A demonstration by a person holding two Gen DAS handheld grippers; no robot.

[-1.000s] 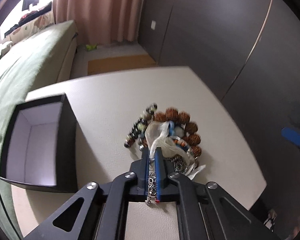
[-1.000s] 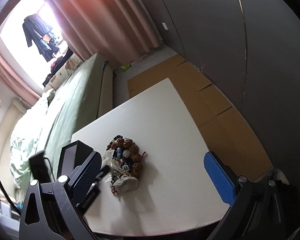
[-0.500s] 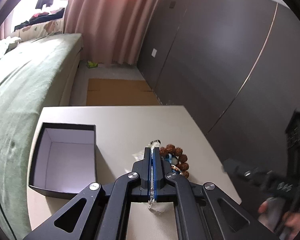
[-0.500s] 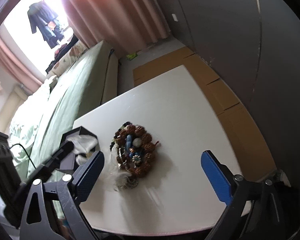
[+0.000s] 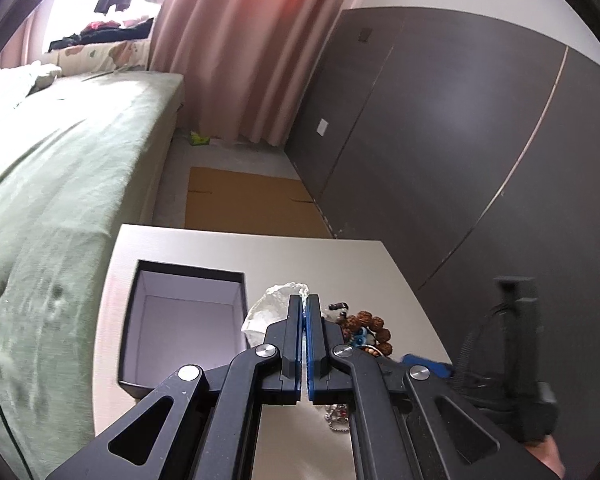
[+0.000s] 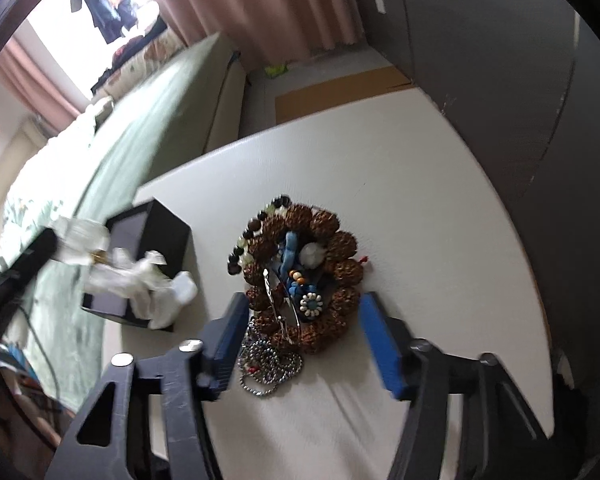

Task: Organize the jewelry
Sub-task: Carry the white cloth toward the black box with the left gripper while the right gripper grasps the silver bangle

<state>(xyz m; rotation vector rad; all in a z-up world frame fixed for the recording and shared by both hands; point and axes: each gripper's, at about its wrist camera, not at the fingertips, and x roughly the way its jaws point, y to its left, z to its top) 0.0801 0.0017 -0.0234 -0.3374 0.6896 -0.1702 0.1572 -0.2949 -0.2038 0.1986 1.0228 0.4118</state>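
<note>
My left gripper (image 5: 304,305) is shut on a clear plastic bag (image 5: 269,311) and holds it in the air beside the open black box (image 5: 186,330). In the right wrist view the bag (image 6: 140,280) hangs over the box (image 6: 156,232). A pile of jewelry lies on the white table (image 6: 420,208): a brown bead bracelet (image 6: 332,256), a dark bead string (image 6: 244,240) and a silver chain (image 6: 268,364). My right gripper (image 6: 304,312) is open, low over the pile, with a finger on each side of it.
A green bed (image 5: 60,184) runs along the table's left side. A dark cabinet wall (image 5: 460,140) stands on the right. Cardboard (image 5: 244,200) lies on the floor beyond the table.
My left gripper has lifted the bag off the pile and carried it left to the box. My right gripper has come down and forward over the jewelry pile.
</note>
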